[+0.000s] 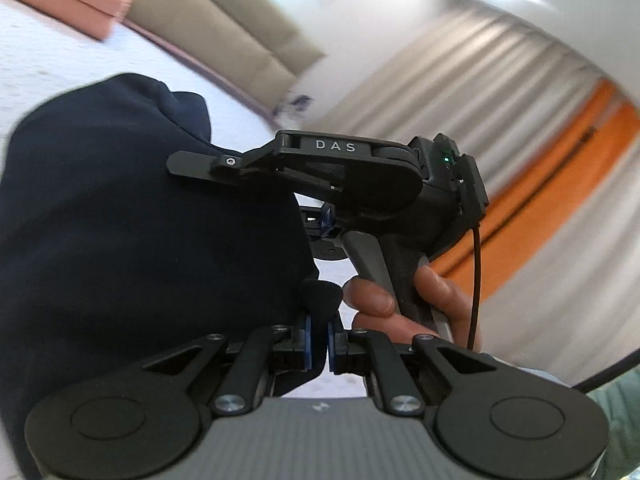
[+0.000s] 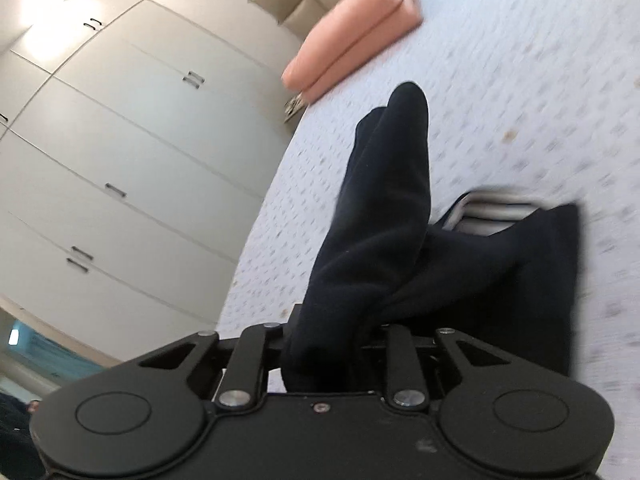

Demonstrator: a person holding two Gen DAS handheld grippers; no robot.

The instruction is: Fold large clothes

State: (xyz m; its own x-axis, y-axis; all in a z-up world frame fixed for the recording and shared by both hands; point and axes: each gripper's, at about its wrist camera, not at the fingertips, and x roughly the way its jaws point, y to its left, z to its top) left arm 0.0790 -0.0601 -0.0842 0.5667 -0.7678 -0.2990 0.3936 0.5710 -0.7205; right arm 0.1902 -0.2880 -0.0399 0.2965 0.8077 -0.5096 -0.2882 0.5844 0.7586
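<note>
A dark navy garment (image 1: 120,208) hangs lifted over a white patterned bed (image 1: 36,52). My left gripper (image 1: 319,344) is shut on a fold of its edge, the blue pads pressed on the cloth. The right gripper (image 1: 326,224) shows in the left wrist view, held in a hand close by, its fingers against the same cloth. In the right wrist view the garment (image 2: 384,208) rises from between the right gripper's (image 2: 328,344) fingers, which are shut on it and hidden by the cloth. The rest of the garment (image 2: 540,280) drapes down to the right.
A pink pillow (image 2: 352,32) lies at the head of the bed (image 2: 520,80) by a beige padded headboard (image 1: 224,28). White wardrobe doors (image 2: 120,140) stand at the bed's side. Curtains and an orange wall (image 1: 560,168) are on the other side.
</note>
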